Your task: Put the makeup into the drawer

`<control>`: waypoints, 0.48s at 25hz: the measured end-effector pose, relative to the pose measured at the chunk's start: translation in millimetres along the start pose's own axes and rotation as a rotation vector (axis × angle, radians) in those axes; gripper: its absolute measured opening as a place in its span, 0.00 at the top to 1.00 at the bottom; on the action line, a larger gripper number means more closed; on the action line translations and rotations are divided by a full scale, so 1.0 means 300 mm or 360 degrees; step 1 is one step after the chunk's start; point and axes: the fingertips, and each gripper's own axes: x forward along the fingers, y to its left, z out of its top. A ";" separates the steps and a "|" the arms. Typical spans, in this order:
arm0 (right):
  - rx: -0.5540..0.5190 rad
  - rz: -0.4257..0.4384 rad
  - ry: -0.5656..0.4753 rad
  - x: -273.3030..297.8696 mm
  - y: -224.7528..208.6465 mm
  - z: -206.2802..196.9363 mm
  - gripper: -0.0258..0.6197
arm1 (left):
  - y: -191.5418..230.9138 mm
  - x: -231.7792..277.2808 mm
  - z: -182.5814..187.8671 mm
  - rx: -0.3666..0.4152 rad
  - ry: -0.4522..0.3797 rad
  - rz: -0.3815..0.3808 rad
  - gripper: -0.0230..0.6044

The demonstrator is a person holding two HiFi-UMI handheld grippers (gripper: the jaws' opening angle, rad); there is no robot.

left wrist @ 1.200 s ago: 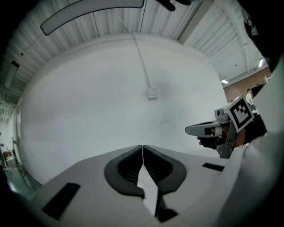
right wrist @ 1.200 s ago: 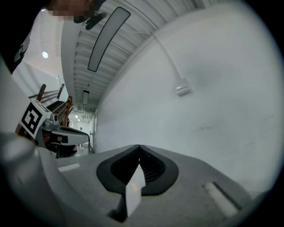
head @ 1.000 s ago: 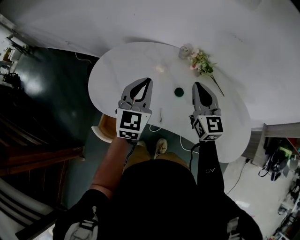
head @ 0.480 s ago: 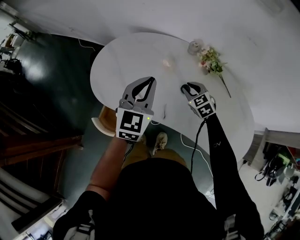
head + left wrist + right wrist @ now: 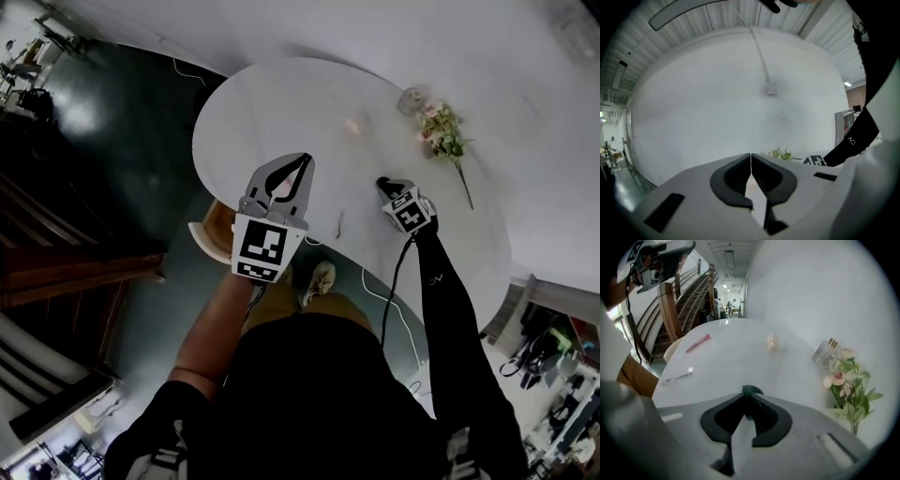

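A small dark green makeup compact [image 5: 751,390] lies on the white table [image 5: 281,103] right at the tips of my right gripper [image 5: 748,397]. That gripper [image 5: 387,185] points steeply down onto it and its jaws are closing, with the compact between the pads; in the head view the gripper hides it. My left gripper [image 5: 299,161] hovers above the table's near edge, shut and empty. In the left gripper view its jaws [image 5: 751,155] meet on nothing and face the white wall. No drawer is in view.
A pink tube [image 5: 698,343] and a spoon [image 5: 677,376] lie near the table's front edge. At the far side are a pale pink lump [image 5: 352,125], a glass bottle [image 5: 410,97] and a flower sprig [image 5: 444,136]. A wooden chair [image 5: 217,239] sits under the table; stairs rise on the left.
My right gripper has tipped downward and dropped from above the table onto the green compact, covering it. The left gripper has barely shifted.
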 end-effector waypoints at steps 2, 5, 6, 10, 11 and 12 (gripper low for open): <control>-0.0009 -0.0014 -0.0025 -0.010 -0.009 0.006 0.90 | 0.003 0.002 0.002 -0.0003 -0.0003 0.0001 0.95; 0.0024 -0.0042 -0.0086 -0.055 -0.017 0.032 0.91 | -0.002 0.005 0.011 -0.0005 -0.0014 -0.0009 0.95; 0.0045 -0.0060 -0.0109 -0.076 -0.021 0.040 0.91 | -0.006 0.008 0.015 -0.0004 -0.0020 -0.0014 0.95; 0.0189 -0.0158 -0.0357 -0.202 -0.042 0.124 0.91 | -0.029 0.021 0.036 0.0004 -0.0053 -0.0036 0.95; 0.0249 -0.0183 -0.0438 -0.242 -0.045 0.144 0.91 | -0.036 0.021 0.042 0.0003 -0.0061 -0.0041 0.95; 0.0308 -0.0208 -0.0521 -0.286 -0.046 0.164 0.91 | -0.043 0.022 0.050 0.0001 -0.0071 -0.0047 0.95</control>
